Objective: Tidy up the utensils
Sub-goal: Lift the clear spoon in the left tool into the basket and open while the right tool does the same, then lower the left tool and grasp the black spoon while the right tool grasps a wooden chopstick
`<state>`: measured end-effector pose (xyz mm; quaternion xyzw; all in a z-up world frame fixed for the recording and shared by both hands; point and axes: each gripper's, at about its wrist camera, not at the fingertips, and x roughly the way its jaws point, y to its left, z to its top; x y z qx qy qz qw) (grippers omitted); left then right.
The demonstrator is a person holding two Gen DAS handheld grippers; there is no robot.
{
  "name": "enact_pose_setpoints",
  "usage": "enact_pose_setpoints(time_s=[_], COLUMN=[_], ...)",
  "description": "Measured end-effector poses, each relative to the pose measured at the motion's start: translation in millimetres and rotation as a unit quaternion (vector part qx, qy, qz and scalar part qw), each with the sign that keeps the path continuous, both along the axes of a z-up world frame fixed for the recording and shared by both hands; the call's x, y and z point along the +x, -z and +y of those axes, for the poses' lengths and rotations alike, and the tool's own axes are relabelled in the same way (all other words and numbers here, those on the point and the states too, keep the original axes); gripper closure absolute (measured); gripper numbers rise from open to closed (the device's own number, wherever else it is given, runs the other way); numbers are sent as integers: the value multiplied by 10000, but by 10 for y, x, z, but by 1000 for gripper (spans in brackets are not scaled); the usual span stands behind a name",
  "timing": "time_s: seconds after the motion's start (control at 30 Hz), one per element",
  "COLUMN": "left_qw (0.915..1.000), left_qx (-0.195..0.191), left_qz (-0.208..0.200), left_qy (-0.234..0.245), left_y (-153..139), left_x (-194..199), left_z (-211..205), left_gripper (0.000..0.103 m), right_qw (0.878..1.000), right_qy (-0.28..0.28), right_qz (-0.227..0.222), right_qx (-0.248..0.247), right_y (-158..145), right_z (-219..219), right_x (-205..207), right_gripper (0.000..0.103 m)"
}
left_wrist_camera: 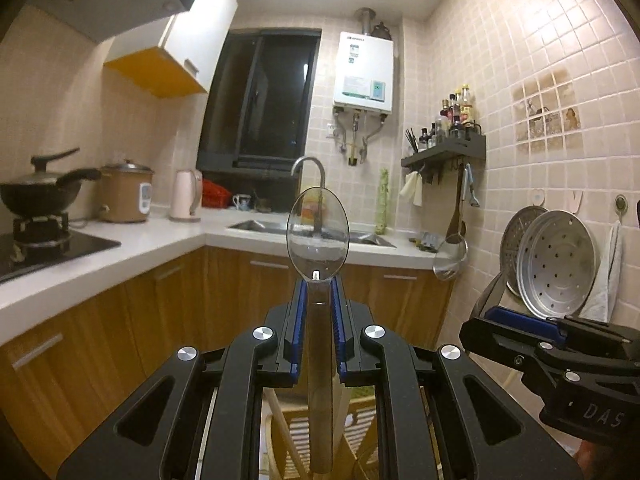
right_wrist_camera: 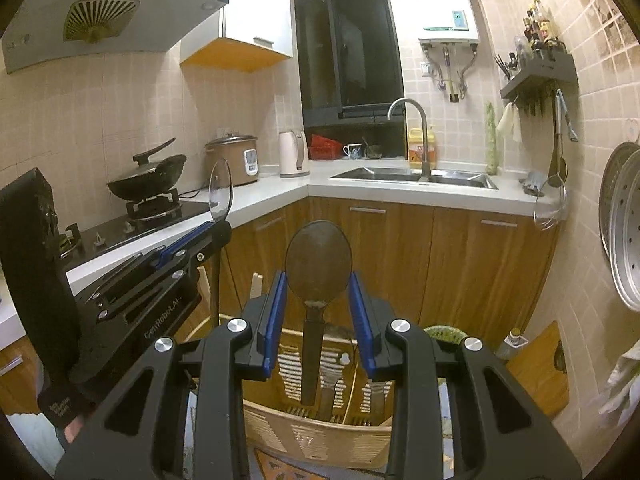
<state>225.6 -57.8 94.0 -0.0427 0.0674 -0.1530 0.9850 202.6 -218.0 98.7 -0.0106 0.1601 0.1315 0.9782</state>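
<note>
Between left claw [left_wrist_camera: 318, 280] pads: clear spoon [left_wrist_camera: 318, 228], bowl beyond tips

The clear spoon's [left_wrist_camera: 318, 236] handle end runs off the frame bottom. The basket's [right_wrist_camera: 316, 436] contents sit half hidden behind the right claw [right_wrist_camera: 318, 320].

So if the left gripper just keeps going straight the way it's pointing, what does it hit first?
Probably nothing close. The left gripper, shut on the clear spoon, points across open floor toward the sink and faucet on the far counter. That counter edge looks like first contact, though depth is uncertain.
</note>
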Motion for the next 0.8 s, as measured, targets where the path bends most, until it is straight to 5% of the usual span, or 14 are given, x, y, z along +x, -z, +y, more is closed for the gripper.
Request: enact_pose_setpoints(time_s=[0.13, 0.37, 0.6, 0.8], left_qw=[9998, 9985, 9966, 9911], left_qx=[-25, -199, -257, -214], left_qz=[170, 339, 484, 1008], left_qy=[135, 380, 621, 844], left_y=[30, -98, -436, -801], left_x=[-35, -229, -650, -1044], left_z=[81, 306, 471, 529], left_gripper=[89, 67, 66, 60], right_qw=[9999, 9979, 9959, 9943], right_qy=[-83, -304, -350, -301], right_qz=[151, 490, 688, 987], right_qx=[20, 299, 472, 256], right_y=[36, -36, -320, -596], right_z=[-8, -104, -167, -131], right_x=[-4, -89, -411, -785], right_gripper=[74, 62, 62, 62])
